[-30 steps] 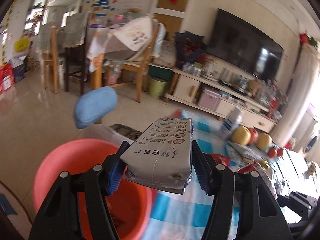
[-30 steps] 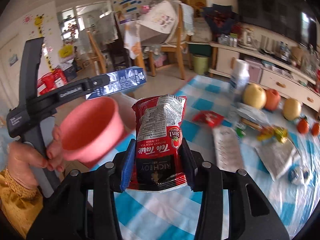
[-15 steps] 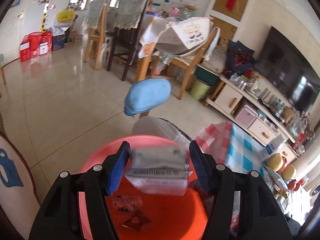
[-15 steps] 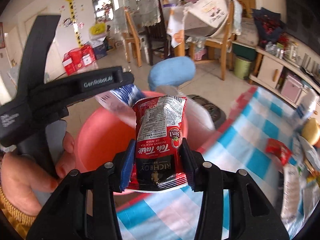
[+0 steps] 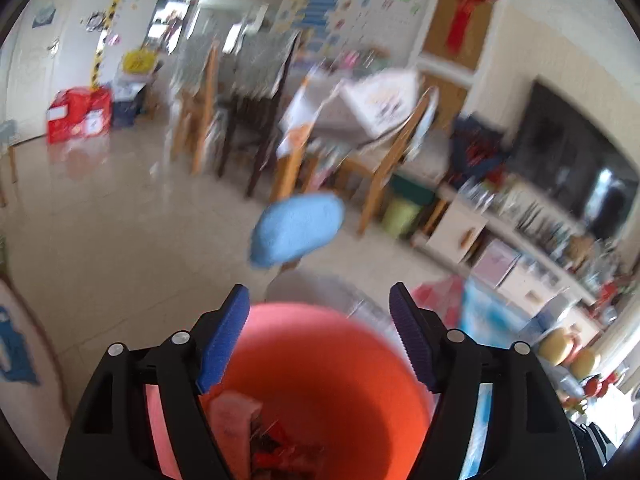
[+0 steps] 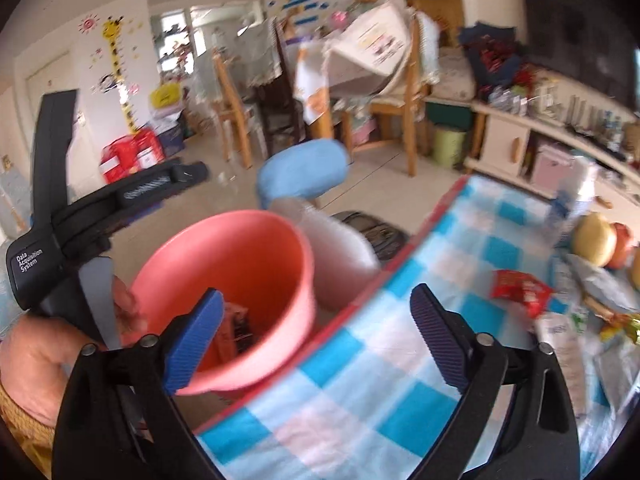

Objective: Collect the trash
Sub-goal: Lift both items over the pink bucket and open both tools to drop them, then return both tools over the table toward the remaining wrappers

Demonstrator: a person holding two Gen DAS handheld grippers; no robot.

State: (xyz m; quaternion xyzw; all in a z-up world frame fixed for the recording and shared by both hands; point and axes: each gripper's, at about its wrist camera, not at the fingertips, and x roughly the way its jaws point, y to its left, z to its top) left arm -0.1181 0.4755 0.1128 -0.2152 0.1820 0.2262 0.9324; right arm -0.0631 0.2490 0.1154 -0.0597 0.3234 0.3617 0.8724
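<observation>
Both grippers are held over the pink bucket (image 5: 328, 380), and their jaws have just been opened with nothing between them: left gripper (image 5: 318, 336), right gripper (image 6: 316, 336). Dropped wrappers (image 5: 256, 432) are seen inside the bucket, left of the checkered counter (image 6: 360, 392).

This is a lived-in family home, an open living and dining room. Wooden dining chairs (image 6: 408, 92) stand around a cloth-covered table (image 6: 360, 56) on a pale tiled floor (image 5: 100, 232). A large television (image 5: 576, 168) hangs over a low white cabinet (image 6: 504, 144) crowded with bottles. Children's stickers and a giraffe height chart (image 6: 120, 72) cover the walls, and a checked tablecloth (image 6: 360, 392) holds fruit (image 6: 596, 240).
</observation>
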